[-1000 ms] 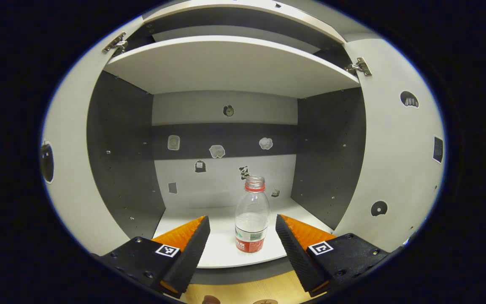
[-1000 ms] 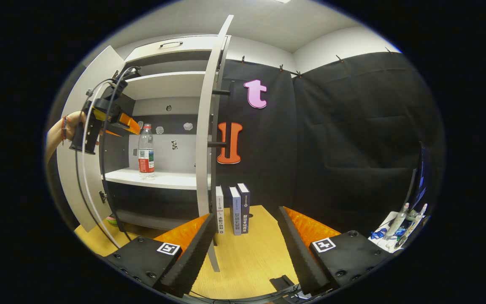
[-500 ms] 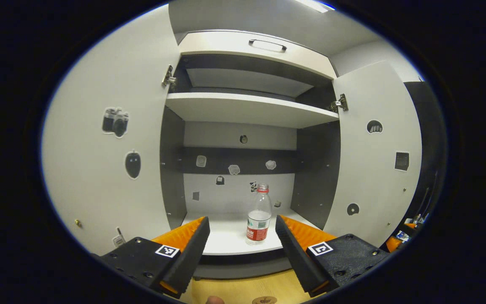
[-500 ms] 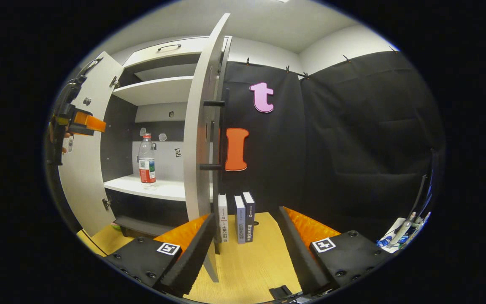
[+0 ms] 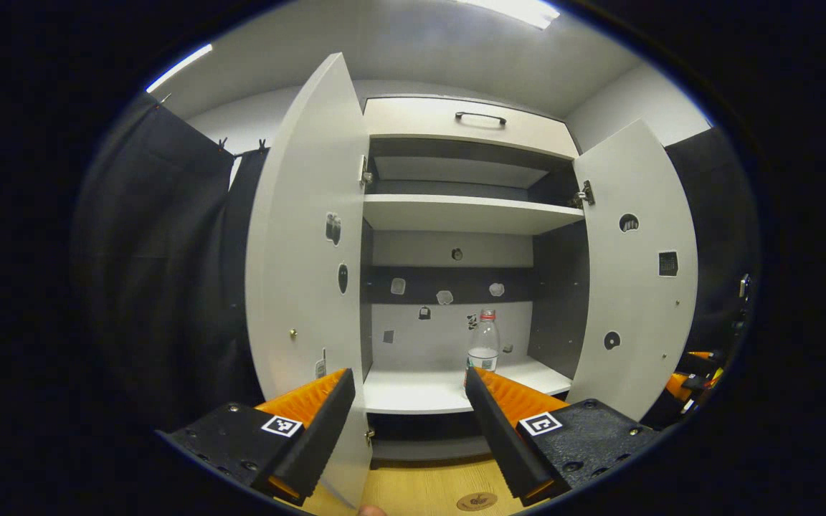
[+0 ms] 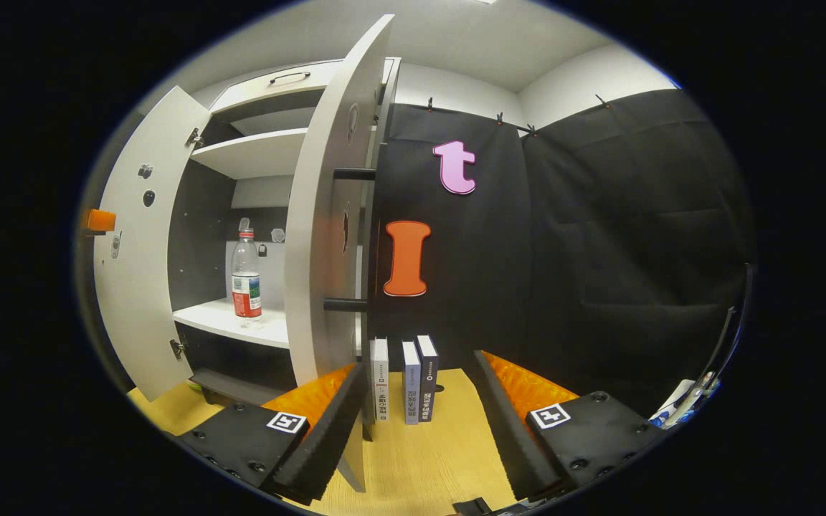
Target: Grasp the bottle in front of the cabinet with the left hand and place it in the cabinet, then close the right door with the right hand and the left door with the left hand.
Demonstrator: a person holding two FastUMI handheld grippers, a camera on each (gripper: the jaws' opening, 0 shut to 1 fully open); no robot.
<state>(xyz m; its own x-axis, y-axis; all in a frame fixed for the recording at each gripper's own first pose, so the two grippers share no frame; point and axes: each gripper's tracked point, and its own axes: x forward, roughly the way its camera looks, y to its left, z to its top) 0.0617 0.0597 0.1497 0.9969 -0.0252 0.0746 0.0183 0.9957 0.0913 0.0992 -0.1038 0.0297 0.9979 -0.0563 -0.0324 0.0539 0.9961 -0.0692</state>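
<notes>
The bottle (image 5: 483, 342) stands upright near the cabinet shelf's (image 5: 413, 394) front edge; both doors hang open; both grippers' jaws are spread, empty.

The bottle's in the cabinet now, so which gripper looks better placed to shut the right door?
Right. The right gripper sits close beside the right door, whose edge stands just ahead of its open fingers. The left gripper faces the bottle from farther off.
</notes>
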